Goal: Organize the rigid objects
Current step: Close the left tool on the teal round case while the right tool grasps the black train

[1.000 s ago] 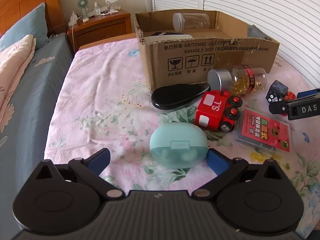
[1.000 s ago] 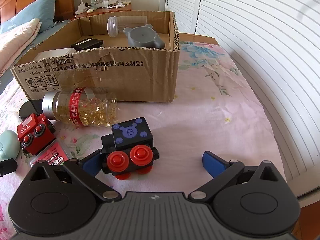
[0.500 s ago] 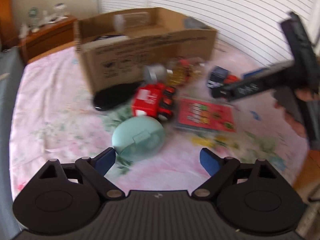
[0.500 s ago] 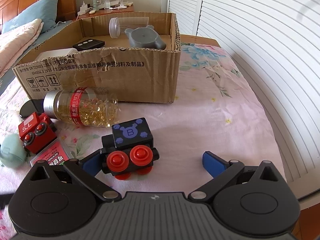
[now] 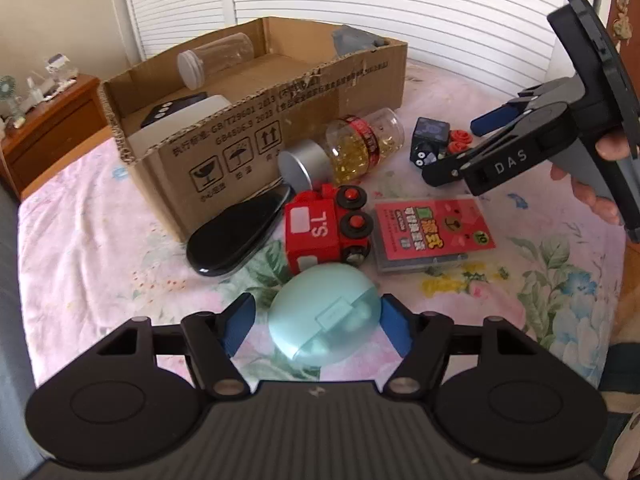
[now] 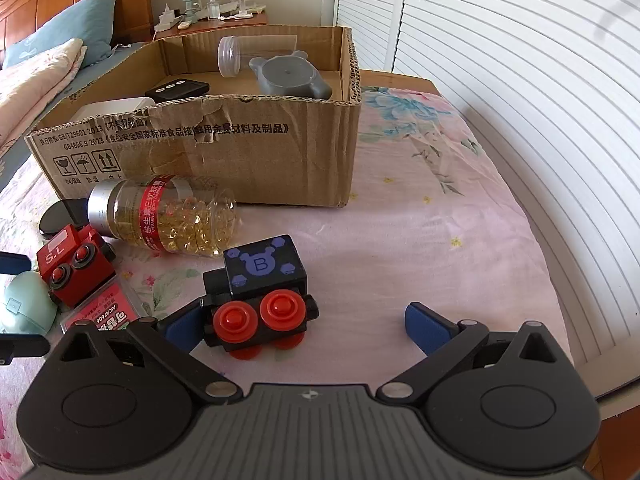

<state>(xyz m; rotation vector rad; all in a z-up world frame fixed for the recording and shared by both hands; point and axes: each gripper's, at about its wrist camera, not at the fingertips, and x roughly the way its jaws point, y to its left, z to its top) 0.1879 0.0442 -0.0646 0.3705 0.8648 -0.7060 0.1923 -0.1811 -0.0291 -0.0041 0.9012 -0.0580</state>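
Observation:
A mint-green oval case (image 5: 324, 314) lies on the flowered bedsheet between the blue pads of my left gripper (image 5: 318, 320). The right pad touches it; the left pad stands a little off. My right gripper (image 6: 300, 326) is open around a black toy train block (image 6: 258, 290) with red wheels, its left pad against the toy. A cardboard box (image 5: 280, 120) (image 6: 248, 140) stands behind. A red toy train (image 5: 326, 226), a pill bottle (image 5: 352, 148), a black oval case (image 5: 236, 234) and a red card pack (image 5: 434, 236) lie in front of the box.
Inside the box lie a clear jar (image 6: 240, 54), a grey lid (image 6: 290, 76), a black remote (image 6: 178, 89) and a white object (image 6: 116, 108). A wooden nightstand (image 5: 44, 120) stands far left. White shutters (image 6: 500, 80) line the right. The bed edge drops off at right.
My left gripper swung to view the scene from further left and narrowed around the mint case. My right gripper and the black train have barely moved.

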